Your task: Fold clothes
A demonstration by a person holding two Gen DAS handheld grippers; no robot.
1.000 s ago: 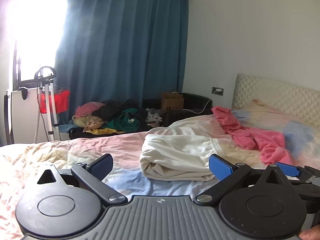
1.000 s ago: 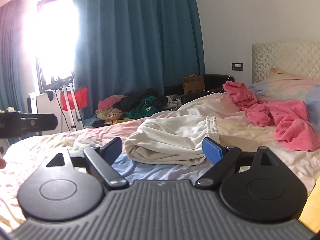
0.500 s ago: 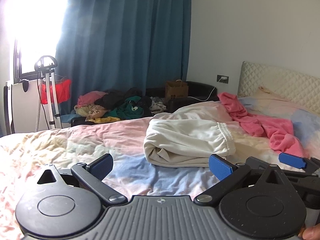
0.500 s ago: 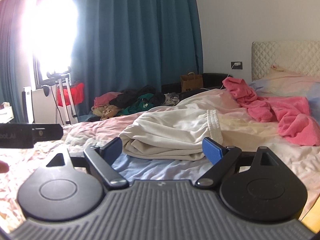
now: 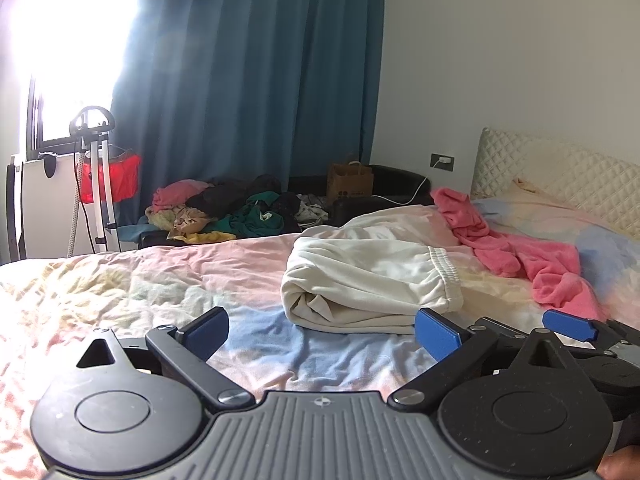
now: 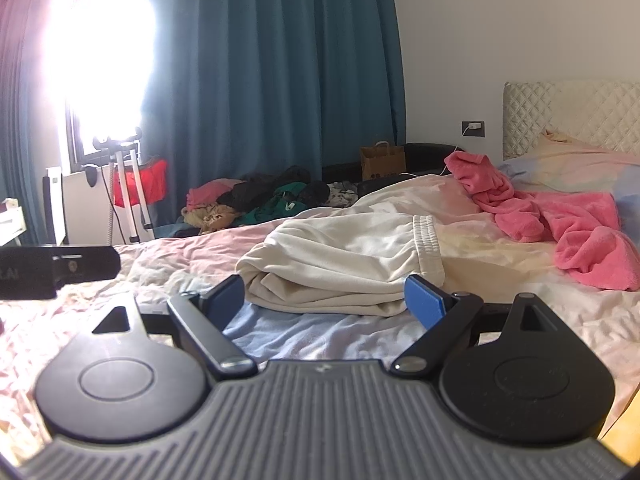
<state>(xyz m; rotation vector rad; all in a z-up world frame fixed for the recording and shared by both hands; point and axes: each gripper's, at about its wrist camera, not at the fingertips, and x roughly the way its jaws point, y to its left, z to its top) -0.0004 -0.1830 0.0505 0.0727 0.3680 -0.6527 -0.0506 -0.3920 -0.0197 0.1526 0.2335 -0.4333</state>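
Both cams sit low over the bed [image 5: 120,280], looking forward along their own fingers toward the teal curtain [image 5: 256,100]. The left wrist cam is a bit farther back; the right one's closer. The 2 views share the folded cream pants [image 6: 344,264], pink towel [image 6: 560,224] and headboard [image 5: 560,176].

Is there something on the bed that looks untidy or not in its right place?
Yes. The pink garment lies crumpled and unfolded near the headboard, while the cream garment is already folded. Beyond the bed, a pile of clothes sits in a messy heap.
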